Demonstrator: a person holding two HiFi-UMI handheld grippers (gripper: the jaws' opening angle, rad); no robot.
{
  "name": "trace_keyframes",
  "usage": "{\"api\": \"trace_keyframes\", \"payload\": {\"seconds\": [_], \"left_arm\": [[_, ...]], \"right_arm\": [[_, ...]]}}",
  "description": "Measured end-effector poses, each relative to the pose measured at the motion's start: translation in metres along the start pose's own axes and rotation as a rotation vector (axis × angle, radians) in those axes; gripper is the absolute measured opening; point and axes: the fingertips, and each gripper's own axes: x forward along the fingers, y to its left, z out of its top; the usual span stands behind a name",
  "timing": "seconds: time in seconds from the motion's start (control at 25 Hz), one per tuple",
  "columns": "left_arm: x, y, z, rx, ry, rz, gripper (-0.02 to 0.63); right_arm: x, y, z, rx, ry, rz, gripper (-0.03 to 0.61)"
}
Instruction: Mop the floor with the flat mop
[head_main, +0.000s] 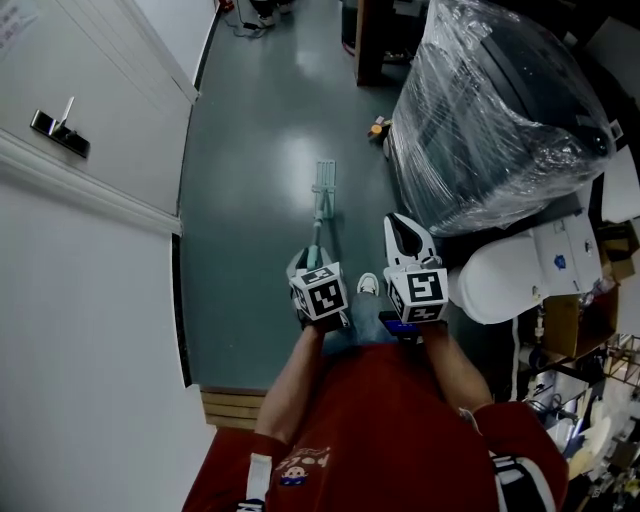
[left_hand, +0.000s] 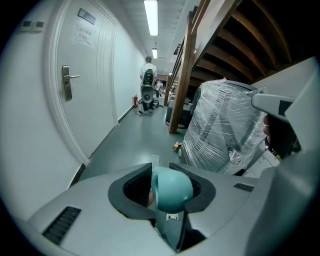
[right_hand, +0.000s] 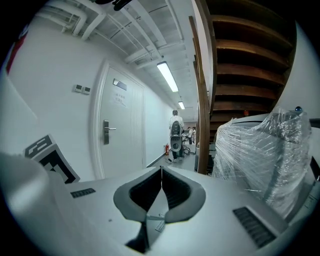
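A flat mop lies ahead of me in the corridor: its pale head (head_main: 325, 176) rests on the grey-green floor (head_main: 260, 180) and its teal pole (head_main: 318, 232) slants back toward me. My left gripper (head_main: 312, 272) is shut on the teal rounded top of the mop handle (left_hand: 171, 188), which fills the gap between the jaws in the left gripper view. To its right my right gripper (head_main: 408, 235) is shut with nothing in it; in the right gripper view its dark pads (right_hand: 172, 194) meet along one line. The mop head (left_hand: 155, 160) just peeks over the left jaws.
A large bulky object wrapped in clear plastic (head_main: 500, 110) stands to the right of the mop. A white door (head_main: 70, 100) with a lever handle (head_main: 55, 128) lines the left wall. A white bin (head_main: 525, 268) sits at right. A wooden post (left_hand: 186, 70) and a person (left_hand: 148, 85) stand far down the corridor.
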Motion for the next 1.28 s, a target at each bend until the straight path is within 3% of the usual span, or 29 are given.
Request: {"api": "trace_keyframes", "payload": {"seconds": [0.4, 1.28], "left_arm": [[-0.032, -0.011, -0.038, -0.021, 0.009, 0.009, 0.123], [-0.079, -0.131, -0.112, -0.112, -0.007, 0.132, 0.123]], "right_arm": [[-0.037, 0.017, -0.004, -0.013, -0.006, 0.045, 0.018], [-0.131, -0.07, -0.044, -0.028, -0.005, 0.196, 0.018]]}}
